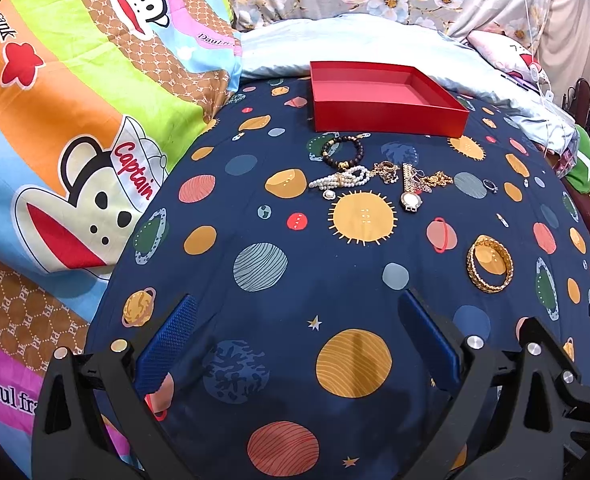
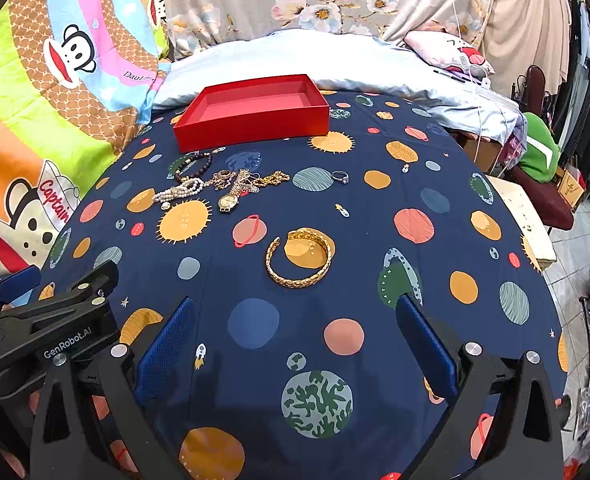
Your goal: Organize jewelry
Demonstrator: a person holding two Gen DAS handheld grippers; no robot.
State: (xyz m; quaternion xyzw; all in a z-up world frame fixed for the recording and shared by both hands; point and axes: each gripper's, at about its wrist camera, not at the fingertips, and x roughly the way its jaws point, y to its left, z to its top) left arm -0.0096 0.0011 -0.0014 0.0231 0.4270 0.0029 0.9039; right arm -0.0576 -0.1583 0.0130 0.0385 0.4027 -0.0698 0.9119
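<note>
With both hand-held grippers, left (image 1: 295,344) and right (image 2: 295,344), spread wide and empty, the near gold bangle (image 2: 299,258) looks stiff and slick, best pinched across its rim.

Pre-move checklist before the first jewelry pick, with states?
1. Red box open and empty: ok.
2. Right gripper open, nothing held: ok.
3. Left gripper open, nothing held: ok.
4. Gold bangle lies apart from other pieces, just ahead of the right gripper: ok.
5. Pearl strand, watch and gold chains separated: not ok, bunched together.
6. Ring lies clear of the pile: ok.
</note>
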